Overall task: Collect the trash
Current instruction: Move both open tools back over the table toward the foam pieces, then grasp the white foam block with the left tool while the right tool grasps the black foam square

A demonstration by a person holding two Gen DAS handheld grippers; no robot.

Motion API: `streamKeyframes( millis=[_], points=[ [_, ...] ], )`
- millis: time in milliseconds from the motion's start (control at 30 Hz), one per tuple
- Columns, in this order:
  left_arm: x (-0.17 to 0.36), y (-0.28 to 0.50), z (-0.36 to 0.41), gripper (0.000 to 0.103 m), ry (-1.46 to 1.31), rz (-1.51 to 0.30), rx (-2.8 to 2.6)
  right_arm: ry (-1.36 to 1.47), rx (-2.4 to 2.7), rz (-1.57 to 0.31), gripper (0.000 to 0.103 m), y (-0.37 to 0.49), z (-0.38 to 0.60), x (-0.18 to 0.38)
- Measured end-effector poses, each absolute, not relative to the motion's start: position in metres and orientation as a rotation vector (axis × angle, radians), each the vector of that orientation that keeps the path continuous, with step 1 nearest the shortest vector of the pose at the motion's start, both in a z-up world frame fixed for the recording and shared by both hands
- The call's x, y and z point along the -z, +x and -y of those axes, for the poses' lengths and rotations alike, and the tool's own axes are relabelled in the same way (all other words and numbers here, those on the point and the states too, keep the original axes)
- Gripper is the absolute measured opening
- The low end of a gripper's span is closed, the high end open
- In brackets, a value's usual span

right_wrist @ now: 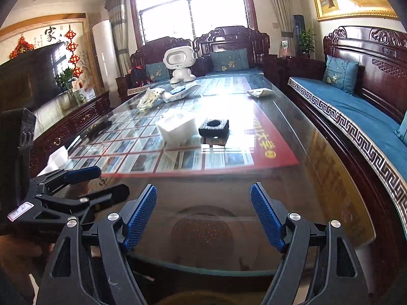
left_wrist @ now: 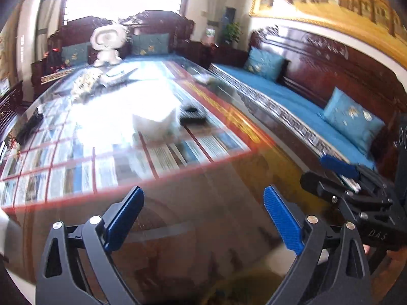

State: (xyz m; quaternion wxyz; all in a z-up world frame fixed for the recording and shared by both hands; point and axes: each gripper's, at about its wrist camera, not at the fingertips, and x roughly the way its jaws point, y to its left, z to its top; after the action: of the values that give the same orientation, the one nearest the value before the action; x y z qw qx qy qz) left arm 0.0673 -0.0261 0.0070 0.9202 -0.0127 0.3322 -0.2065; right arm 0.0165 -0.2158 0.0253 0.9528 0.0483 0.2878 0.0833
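Trash wrappers (right_wrist: pixel 150 97) lie far across the glass tabletop (right_wrist: pixel 318 178); both my claws, left (left_wrist: pixel 203 218) and right (right_wrist: pixel 203 216), gape empty, and overreaching could topple the white box (right_wrist: pixel 178 129).

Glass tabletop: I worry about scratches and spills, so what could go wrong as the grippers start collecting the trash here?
The glass tabletop is hard and glossy, so a right gripper coming down steeply could strike it. The white wrapper lies far up the table; reaching it may mean leaning past the black foam block. The crumpled packaging sits near the white toy robot, which a careless sweep could topple.
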Motion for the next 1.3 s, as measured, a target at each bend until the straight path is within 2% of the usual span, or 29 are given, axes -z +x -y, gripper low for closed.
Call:
streamKeyframes(
  millis=[333,533,667,767,800,867,900,967,1033,1167,1300],
  points=[
    [-0.002,0.218,-0.001,0.094,-0.083,-0.754,0.243,0.164,-0.137,-0.642,0.074,0.114,0.228,-0.011],
    [0.006,0.278,-0.002,0.094,-0.079,-0.759,0.195,0.156,-0.155,-0.673,0.074,0.148,0.228,0.002],
    [0.027,0.316,0.001,0.094,-0.062,-0.828,0.185,0.151,-0.165,-0.686,0.074,0.165,0.226,0.008],
    [0.043,0.328,0.004,0.080,-0.056,-0.874,0.191,0.140,-0.170,-0.689,0.074,0.175,0.225,0.007],
    [0.048,0.331,0.006,0.069,-0.043,-0.889,0.188,0.137,-0.169,-0.691,0.074,0.179,0.224,0.007],
    [0.052,0.333,0.005,0.061,-0.048,-0.887,0.196,0.136,-0.166,-0.697,0.074,0.189,0.224,0.007],
    [0.053,0.333,0.005,0.051,-0.059,-0.893,0.198,0.139,-0.161,-0.701,0.074,0.193,0.224,0.008],
    [0.053,0.333,0.002,0.040,-0.092,-0.898,0.216,0.144,-0.154,-0.711,0.074,0.205,0.224,0.009],
    [0.051,0.332,0.002,0.036,-0.092,-0.896,0.220,0.137,-0.137,-0.719,0.074,0.214,0.223,0.010],
    [0.039,0.323,0.000,0.035,-0.097,-0.861,0.237,0.099,-0.072,-0.741,0.071,0.235,0.220,0.018],
    [0.024,0.310,-0.002,0.035,-0.098,-0.828,0.259,0.106,-0.056,-0.792,0.055,0.259,0.218,0.029]
  ],
)
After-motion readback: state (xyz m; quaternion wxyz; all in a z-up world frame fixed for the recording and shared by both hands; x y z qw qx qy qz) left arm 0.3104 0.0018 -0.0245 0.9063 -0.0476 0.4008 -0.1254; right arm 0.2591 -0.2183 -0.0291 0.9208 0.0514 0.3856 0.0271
